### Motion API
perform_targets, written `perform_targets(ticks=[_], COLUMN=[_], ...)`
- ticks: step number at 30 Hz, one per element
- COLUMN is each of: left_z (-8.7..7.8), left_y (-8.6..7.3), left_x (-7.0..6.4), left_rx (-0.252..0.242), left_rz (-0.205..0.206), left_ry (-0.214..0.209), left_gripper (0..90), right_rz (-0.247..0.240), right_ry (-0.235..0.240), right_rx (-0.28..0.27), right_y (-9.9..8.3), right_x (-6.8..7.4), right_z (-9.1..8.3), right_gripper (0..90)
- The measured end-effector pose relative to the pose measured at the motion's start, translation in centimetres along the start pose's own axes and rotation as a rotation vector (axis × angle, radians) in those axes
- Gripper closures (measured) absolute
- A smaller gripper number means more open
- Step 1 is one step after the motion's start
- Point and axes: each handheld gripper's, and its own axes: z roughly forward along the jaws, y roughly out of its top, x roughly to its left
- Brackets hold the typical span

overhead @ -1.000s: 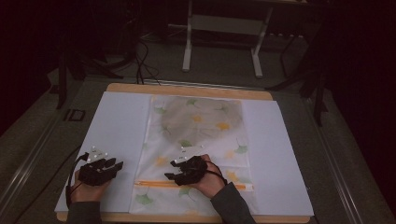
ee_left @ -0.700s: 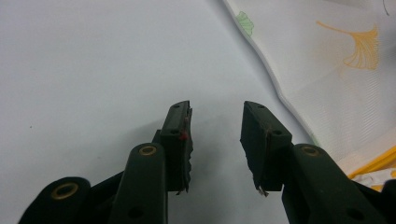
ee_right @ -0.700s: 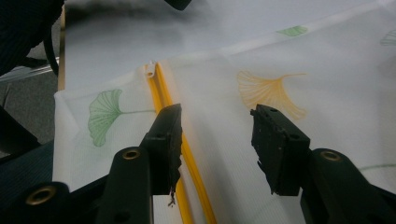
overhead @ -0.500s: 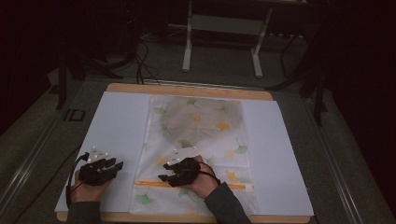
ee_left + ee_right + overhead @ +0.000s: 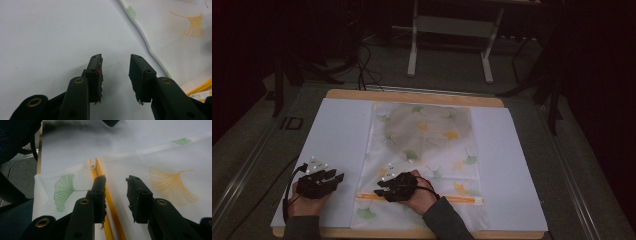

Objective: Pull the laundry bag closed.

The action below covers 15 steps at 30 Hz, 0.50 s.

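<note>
Right gripper view puts your right claw (image 5: pixel 115 182) spread wide over the near end of the leaf-print bag (image 5: pixel 160 170), the orange zipper (image 5: pixel 110 202) running under its left jaw toward the white pull tab (image 5: pixel 93 163); it grips nothing. That bag lies flat mid-surface (image 5: pixel 337 130); it looks thin, limp and slippery, so pinch the tab or the stiffer zipper seam. Your left claw (image 5: pixel 115 66) hovers parted and empty over bare sheet, probably just clear of the bag's edge.

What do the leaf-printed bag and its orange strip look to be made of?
The leaf-printed bag looks like thin, matte, slightly see-through woven fabric or mesh; a fine weave shows up close. The orange strip seems a glossy plastic zipper, ending in a white pull.
</note>
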Motion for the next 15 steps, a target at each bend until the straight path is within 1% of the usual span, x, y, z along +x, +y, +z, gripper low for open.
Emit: perform_targets(ticks=[5,6,9,11,15], left_z=[0.0,0.0,0.0,0.0,0.0], left_y=[0.0,0.0,0.0,0.0,0.0], left_x=[0.0,0.0,0.0,0.0,0.0], left_rx=[0.001,0.000,0.003,0.003,0.001], left_rz=[0.002,0.001,0.002,0.003,0.002], left_ry=[-0.001,-0.002,-0.001,-0.001,-0.002], left_gripper=[62.8,62.7,62.7,62.7,62.7], right_rz=[-0.010,-0.012,-0.021,-0.029,-0.029], right_ry=[0.010,0.022,0.028,0.034,0.045], right_rx=[-0.001,-0.002,0.001,0.004,0.009], right_y=[0.3,0.5,0.7,0.8,0.9], right_x=[0.4,0.6,0.9,1.0,1.3], right_z=[0.5,0.8,1.2,1.5,2.0], right_gripper=[69.4,71.4,73.2,73.3,71.6])
